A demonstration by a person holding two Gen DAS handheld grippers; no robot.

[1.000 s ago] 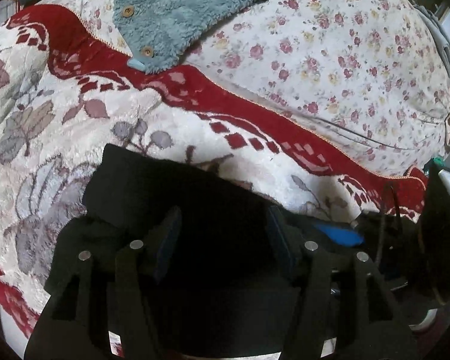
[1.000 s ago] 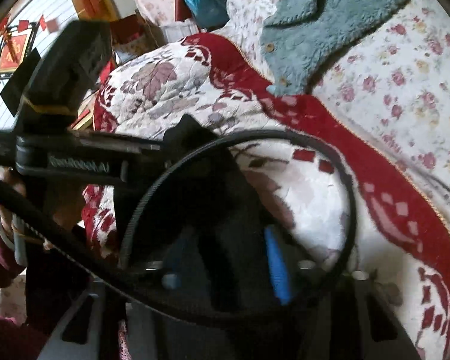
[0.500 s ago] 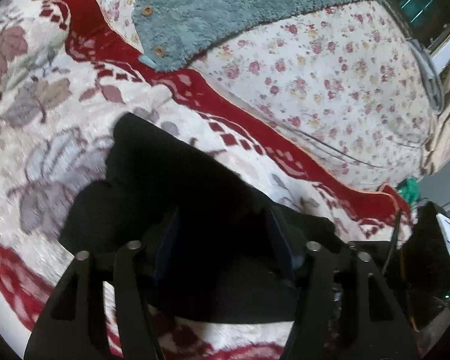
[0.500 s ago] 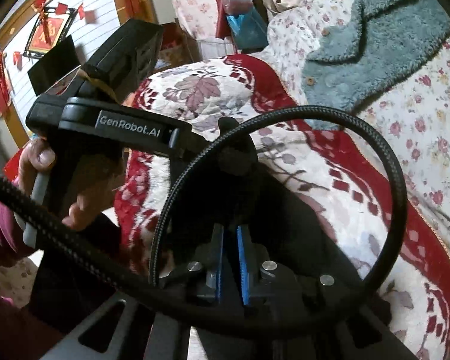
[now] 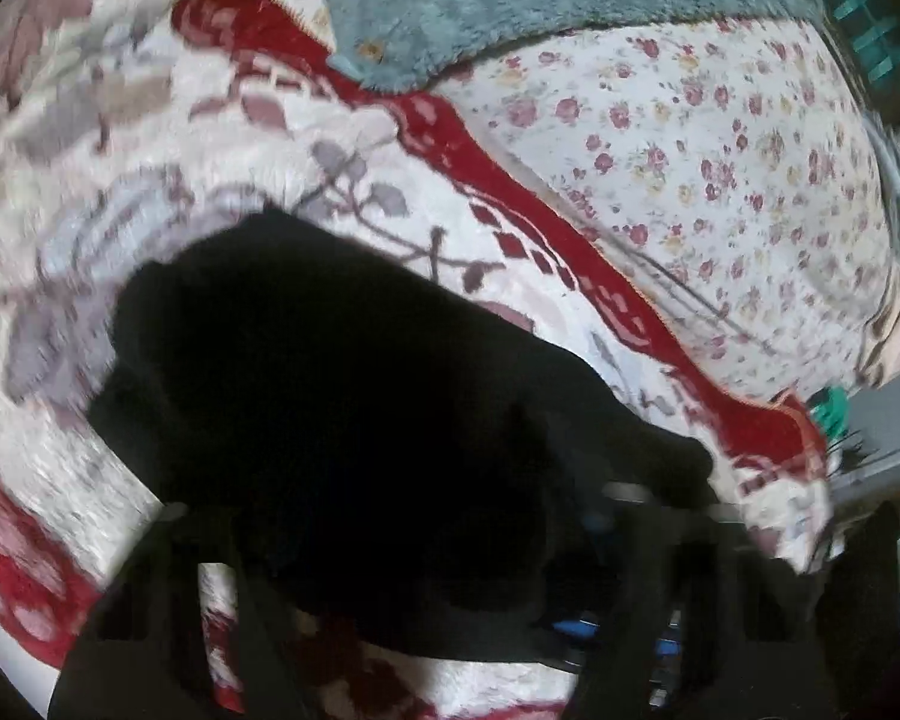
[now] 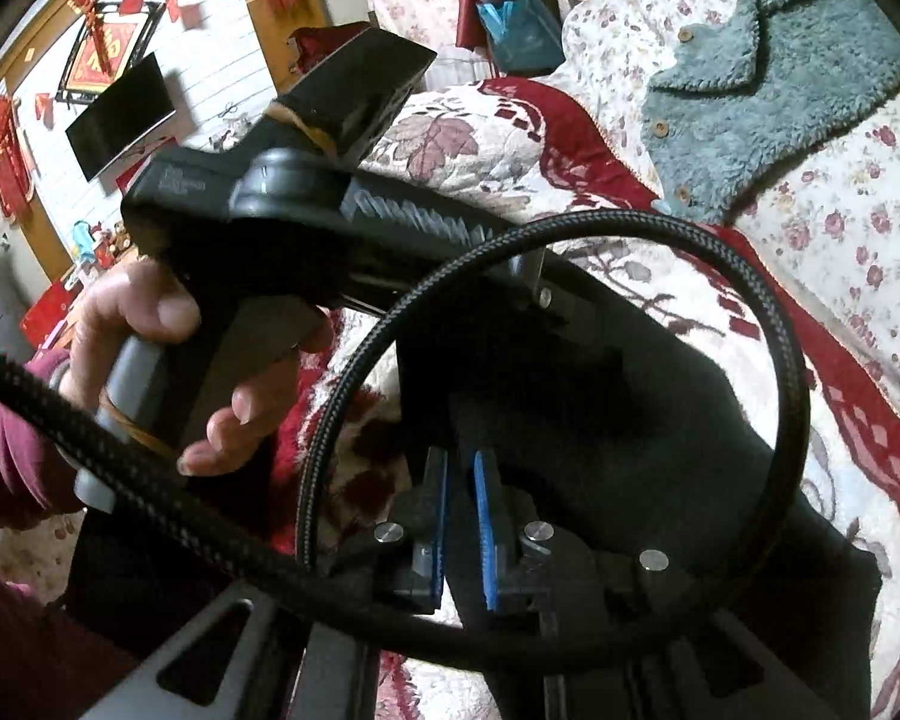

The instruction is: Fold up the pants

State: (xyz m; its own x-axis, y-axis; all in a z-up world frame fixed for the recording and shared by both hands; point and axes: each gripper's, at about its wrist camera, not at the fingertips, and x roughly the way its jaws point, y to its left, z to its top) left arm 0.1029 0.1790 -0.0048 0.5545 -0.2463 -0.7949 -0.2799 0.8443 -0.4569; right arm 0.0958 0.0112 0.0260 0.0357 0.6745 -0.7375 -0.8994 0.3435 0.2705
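The black pants (image 5: 342, 396) lie bunched on the red and white floral blanket (image 5: 150, 192). In the left wrist view they cover the space between my left gripper's fingers, which stand wide apart; the fingertips are hidden in dark cloth and blur. In the right wrist view the pants (image 6: 630, 420) spread ahead, and my right gripper (image 6: 461, 516) has its blue pads nearly together with a fold of black cloth between them. The left gripper body (image 6: 306, 204), held by a hand, sits above the pants' left part.
A teal fleece garment (image 5: 510, 6) with buttons lies on the small-flower sheet (image 5: 720, 168) at the back; it also shows in the right wrist view (image 6: 768, 84). A thick black braided cable (image 6: 570, 240) loops across the right wrist view. A wall television (image 6: 120, 114) hangs far left.
The right gripper closed from open onto the pants cloth within the last second. The left gripper moved forward and left over the pants; its view is now blurred.
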